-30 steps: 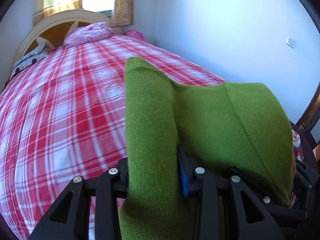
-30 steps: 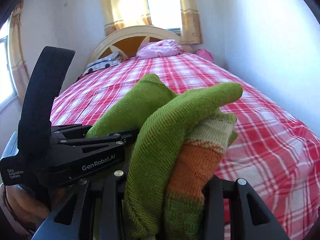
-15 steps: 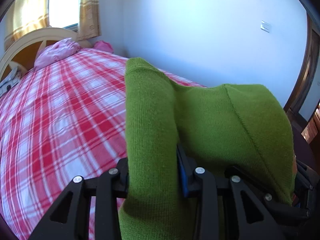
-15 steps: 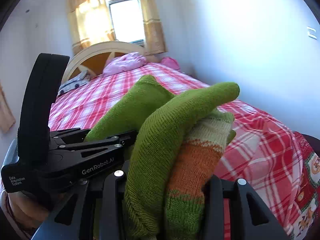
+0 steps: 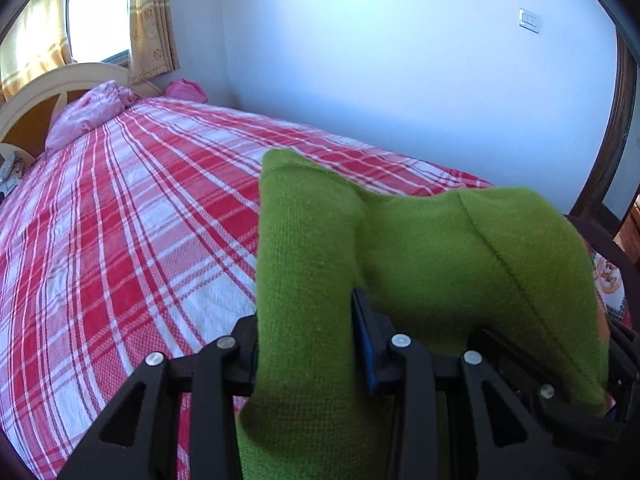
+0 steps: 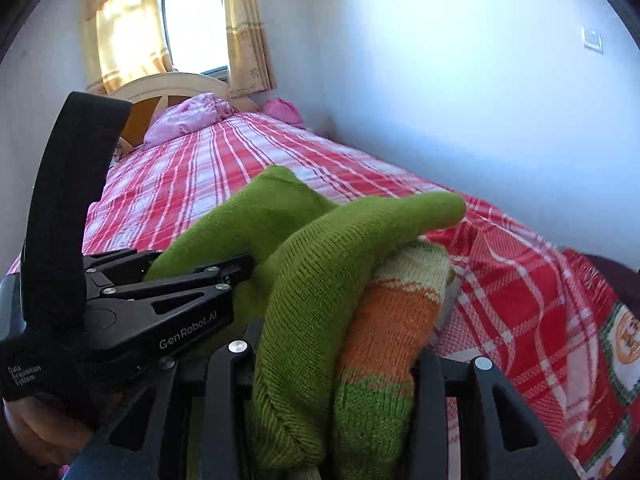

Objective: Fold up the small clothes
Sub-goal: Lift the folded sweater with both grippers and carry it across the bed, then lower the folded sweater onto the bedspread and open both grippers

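The left tool [image 5: 306, 344] is clamped on a thick fold of a green knitted garment [image 5: 420, 264], which bunches up between its black fingers and rises in front of the lens. From there the knit spreads to the right in a broad rounded hump with a seam running down it, covering most of the near right of the left wrist view.

The right tool [image 6: 336, 364] grips another bundle of the same garment [image 6: 320, 280]: here a green ribbed layer lies over a part banded in cream, orange and lighter green, all squeezed between the two fingers. A green tip sticks out past the tool toward the far right. The left tool [image 6: 192, 280] shows in this view on the left, lying on its side just beside the right one, with green knit pinched at its tip; part of a hand [image 6: 44, 436] holds it at the near left corner.

The garment is held up off the bed [image 5: 120, 220], which is covered by a red and white plaid sheet. At the far end stand a cream headboard [image 6: 176, 84], a crumpled pink pillow [image 6: 188, 116] and a curtained window [image 6: 192, 28]. A pale blue wall [image 5: 380, 60] with a switch plate [image 5: 529, 20] runs along the right.
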A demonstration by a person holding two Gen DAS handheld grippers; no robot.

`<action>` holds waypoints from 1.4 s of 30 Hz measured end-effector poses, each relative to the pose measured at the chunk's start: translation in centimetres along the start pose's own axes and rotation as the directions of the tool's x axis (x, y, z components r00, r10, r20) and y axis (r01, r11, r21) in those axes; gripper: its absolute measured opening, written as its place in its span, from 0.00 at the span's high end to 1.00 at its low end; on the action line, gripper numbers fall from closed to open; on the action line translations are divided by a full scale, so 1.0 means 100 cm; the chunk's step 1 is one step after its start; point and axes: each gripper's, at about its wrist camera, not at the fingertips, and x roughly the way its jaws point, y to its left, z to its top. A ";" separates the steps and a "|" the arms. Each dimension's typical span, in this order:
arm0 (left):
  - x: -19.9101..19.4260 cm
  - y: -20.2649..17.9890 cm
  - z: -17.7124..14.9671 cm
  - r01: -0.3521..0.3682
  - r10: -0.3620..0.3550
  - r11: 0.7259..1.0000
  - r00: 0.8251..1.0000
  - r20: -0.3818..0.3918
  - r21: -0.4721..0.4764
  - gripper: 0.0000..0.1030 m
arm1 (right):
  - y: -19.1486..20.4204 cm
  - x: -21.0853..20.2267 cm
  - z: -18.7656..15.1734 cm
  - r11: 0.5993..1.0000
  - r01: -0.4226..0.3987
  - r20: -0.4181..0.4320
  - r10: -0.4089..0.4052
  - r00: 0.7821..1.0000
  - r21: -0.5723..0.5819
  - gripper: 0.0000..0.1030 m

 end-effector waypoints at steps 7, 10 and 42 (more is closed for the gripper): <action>0.015 0.006 0.004 -0.034 0.033 0.999 0.998 -0.044 -0.018 0.28 | -0.021 0.016 0.001 0.993 -0.065 -0.074 0.072 0.995 0.096 0.60; 0.036 0.031 0.014 0.032 -0.049 0.990 0.991 -0.121 -0.135 0.14 | -0.041 0.023 -0.004 0.967 -0.139 -0.106 0.165 0.981 0.211 0.58; 0.027 0.042 -0.002 0.198 -0.256 0.950 0.938 -0.236 -0.243 0.46 | -0.032 -0.036 -0.082 0.845 -0.318 -0.151 0.414 0.898 0.429 0.71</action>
